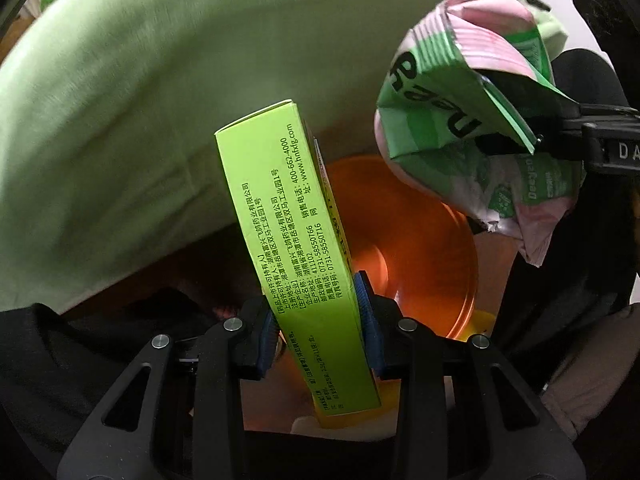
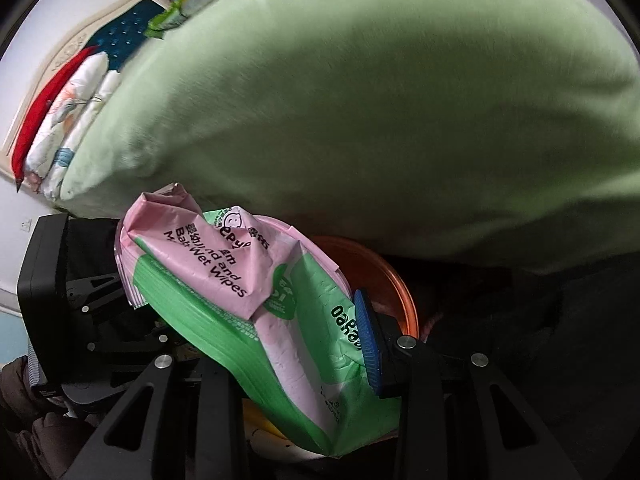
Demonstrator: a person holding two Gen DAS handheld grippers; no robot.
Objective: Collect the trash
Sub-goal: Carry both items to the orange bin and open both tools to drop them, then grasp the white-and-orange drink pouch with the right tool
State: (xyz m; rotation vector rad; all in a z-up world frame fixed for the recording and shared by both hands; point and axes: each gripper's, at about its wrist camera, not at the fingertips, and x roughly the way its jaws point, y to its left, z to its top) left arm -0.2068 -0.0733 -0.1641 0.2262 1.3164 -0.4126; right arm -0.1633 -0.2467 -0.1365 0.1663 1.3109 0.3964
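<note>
My left gripper (image 1: 318, 328) is shut on a lime-green medicine box (image 1: 292, 248) with black Chinese print, held upright above an orange bin (image 1: 424, 248). My right gripper (image 2: 316, 344) is shut on a crumpled pink-and-green baby wet wipes pack (image 2: 240, 292), also over the orange bin (image 2: 384, 280). In the left wrist view the wipes pack (image 1: 460, 120) hangs at upper right, pinched by the right gripper's fingers (image 1: 560, 128), beside and above the box. The right gripper's left finger is hidden under the pack.
A pale green bed cover (image 1: 160, 100) fills the background above the bin; it also shows in the right wrist view (image 2: 380, 100). Folded bedding and a red cloth (image 2: 52, 120) lie at the far left by a headboard. The left gripper's body (image 2: 52, 300) sits at the left.
</note>
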